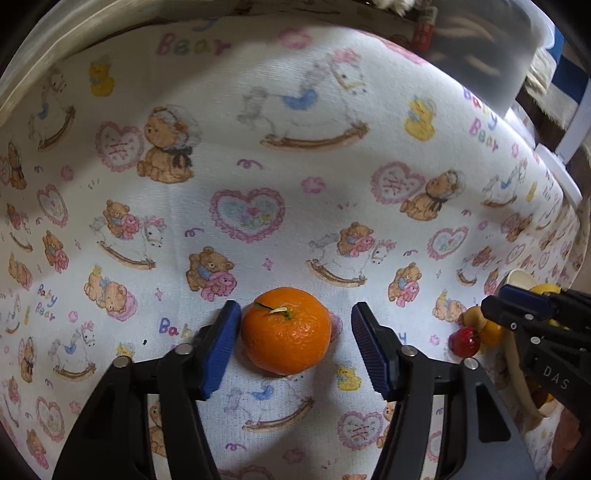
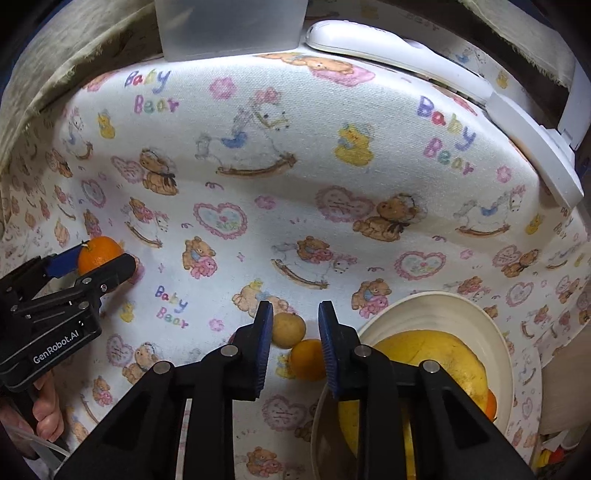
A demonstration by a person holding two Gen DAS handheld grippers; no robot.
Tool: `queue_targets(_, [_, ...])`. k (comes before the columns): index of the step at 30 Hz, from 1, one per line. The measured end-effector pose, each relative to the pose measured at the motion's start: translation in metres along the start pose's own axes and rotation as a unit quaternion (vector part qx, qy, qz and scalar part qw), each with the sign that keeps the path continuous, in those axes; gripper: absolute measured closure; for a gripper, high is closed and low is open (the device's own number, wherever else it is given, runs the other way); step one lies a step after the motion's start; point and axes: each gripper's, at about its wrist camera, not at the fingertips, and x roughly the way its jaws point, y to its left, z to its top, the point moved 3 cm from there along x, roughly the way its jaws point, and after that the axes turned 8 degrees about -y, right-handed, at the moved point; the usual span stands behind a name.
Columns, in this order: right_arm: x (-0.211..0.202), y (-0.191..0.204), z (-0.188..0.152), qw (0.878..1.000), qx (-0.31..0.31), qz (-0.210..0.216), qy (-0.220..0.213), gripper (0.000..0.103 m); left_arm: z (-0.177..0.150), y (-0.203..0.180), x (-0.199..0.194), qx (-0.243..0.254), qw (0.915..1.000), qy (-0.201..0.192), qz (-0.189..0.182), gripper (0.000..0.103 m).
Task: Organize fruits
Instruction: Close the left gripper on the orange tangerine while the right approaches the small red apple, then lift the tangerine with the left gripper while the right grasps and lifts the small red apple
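An orange tangerine (image 1: 286, 330) lies on the printed cloth between the fingers of my left gripper (image 1: 295, 325), which is open around it with gaps on both sides. It also shows in the right wrist view (image 2: 98, 254). My right gripper (image 2: 295, 332) is open and empty, its fingers above a small yellow-brown fruit (image 2: 288, 329) and a small orange fruit (image 2: 306, 360) lying on the cloth. A white bowl (image 2: 476, 317) at the right holds a large yellow fruit (image 2: 436, 354). A red strawberry (image 1: 463, 341) lies near the bowl.
The "Baby Bear" printed cloth (image 1: 258, 166) covers the table. A translucent plastic box (image 2: 231, 29) and a white lid (image 2: 406, 51) sit at the far edge. The right gripper's body (image 1: 539, 332) shows at the right in the left wrist view.
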Motion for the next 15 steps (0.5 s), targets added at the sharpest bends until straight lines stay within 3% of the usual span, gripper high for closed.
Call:
queue_targets(2, [0.000, 0.001, -0.001, 1.000, 0.001, 0.001, 0.000, 0.078, 0.000, -0.003, 0.000, 0.001, 1.0000, -0.002, 0.006, 0.058])
queue_targets(6, [0.004, 0.018, -0.003, 1.000, -0.004, -0.002, -0.001, 0.081, 0.003, 0.004, -0.012, -0.046, 0.9988, -0.016, -0.011, 0.059])
queue_targets(7, [0.004, 0.022, -0.004, 1.000, -0.014, -0.005, 0.000, 0.087, 0.004, 0.006, -0.016, -0.052, 0.9983, -0.023, -0.014, 0.059])
queue_targets(8, [0.004, 0.026, -0.004, 1.000, -0.025, -0.004, 0.002, 0.091, 0.004, 0.008, -0.019, -0.054, 0.9980, -0.030, -0.012, 0.059])
queue_targets(15, [0.007, 0.047, -0.011, 0.999, -0.039, 0.013, 0.017, 0.091, 0.009, 0.005, -0.028, -0.038, 0.9974, -0.061, 0.002, 0.059])
